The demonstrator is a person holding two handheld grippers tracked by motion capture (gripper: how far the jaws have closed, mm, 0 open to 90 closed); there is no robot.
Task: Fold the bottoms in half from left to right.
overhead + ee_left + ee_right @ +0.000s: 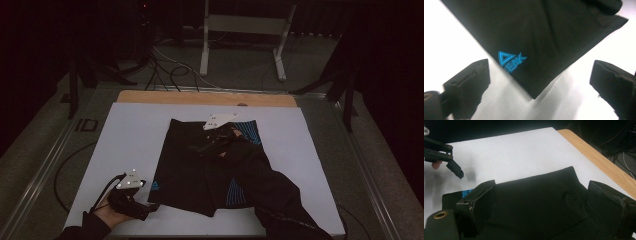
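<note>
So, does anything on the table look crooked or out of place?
Mostly no. The black shorts lie flat on the white sheet, only turned slightly askew to its edges. Both the left gripper and right gripper are open, holding nothing.

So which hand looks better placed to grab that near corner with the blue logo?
Left, probably. The left hand-held gripper sits open beside that corner of the black fabric shorts, jaws either side of it. The right hand-held gripper hovers open over the far end.

The left gripper hangs with jaws wide apart over the black shorts' corner, below the blue logo.
</note>
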